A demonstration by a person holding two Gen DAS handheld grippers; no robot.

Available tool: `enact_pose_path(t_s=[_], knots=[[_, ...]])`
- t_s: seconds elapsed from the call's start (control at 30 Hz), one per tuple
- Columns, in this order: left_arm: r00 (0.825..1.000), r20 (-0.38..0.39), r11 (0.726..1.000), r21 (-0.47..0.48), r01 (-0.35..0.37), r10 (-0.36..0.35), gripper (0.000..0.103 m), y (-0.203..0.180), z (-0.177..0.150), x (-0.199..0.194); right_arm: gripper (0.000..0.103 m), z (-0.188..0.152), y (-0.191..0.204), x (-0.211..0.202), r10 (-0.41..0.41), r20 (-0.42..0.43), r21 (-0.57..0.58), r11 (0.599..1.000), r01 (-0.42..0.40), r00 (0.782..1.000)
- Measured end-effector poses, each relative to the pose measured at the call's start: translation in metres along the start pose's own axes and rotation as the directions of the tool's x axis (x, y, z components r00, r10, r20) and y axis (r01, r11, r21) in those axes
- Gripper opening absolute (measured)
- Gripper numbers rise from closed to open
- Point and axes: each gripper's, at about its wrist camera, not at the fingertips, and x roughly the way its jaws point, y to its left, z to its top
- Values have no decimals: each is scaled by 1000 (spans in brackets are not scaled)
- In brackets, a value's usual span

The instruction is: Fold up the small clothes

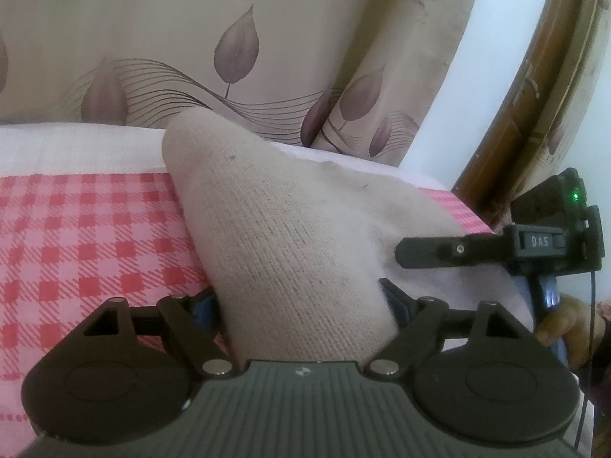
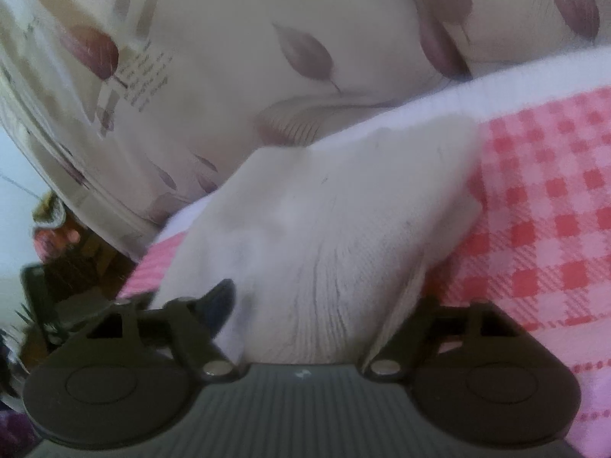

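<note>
Plainly, count: one beige knit garment (image 1: 282, 229), two grippers, one checked cloth, one leaf-print curtain.
Garment: a single small cream-beige knit piece, lifted off the cloth – it rises to a peak at the far side in the left wrist view, and its lower part bunches down between the fingers of the near tool.
Left gripper (image 1: 301, 305): the knit fills the gap between its two fingers, whose blue pads show at either edge of the fabric; the jaws are drawn in against the bunched knit and have hold of it.
Right gripper (image 2: 305, 313): its view is blurred, yet the same pale knit (image 2: 336, 229) runs straight into its mouth, with folds radiating from there; the fingers press in on the fabric from both sides and grasp it.
Right gripper from the left view (image 1: 431, 253): it reaches in from the right, its dark finger lying against the garment's right edge – a hand (image 1: 561, 324) holds its handle at the near right.
Checked cloth (image 1: 88, 236): one red and pink gingham sheet with a white border, spread beneath the garment; it lies left of the knit in the left view and right of it in the right view.
Curtain (image 1: 191, 38): one cream drape with purple leaves, hanging at the far side behind the cloth.
Wooden frame (image 1: 534, 87): one curved brown piece, far right.
</note>
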Motion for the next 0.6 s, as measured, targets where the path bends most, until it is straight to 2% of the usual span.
enact_pose_path(t_s=[0.13,0.2,0.27,0.33,0.6], knots=[[1000,8,1000,10,6,-6,77,0,0,-1,80,-1,8,3,-20,-2,-40,999,20,1000],[1000,21,1000,27,1,-1,71,-4,-2,-3,73,-3,13,3,-45,1,-71,996,45,999],[999,32,999,42,-8,7,69,-7,-3,-5,60,-5,14,1,-61,14,-73,995,62,998],[999,32,999,43,-12,10,68,-8,-3,-5,57,-7,13,-2,-60,31,-67,996,62,998],[999,38,999,33,-32,31,63,-11,-3,-13,54,-12,17,-8,-34,70,-19,999,35,997]])
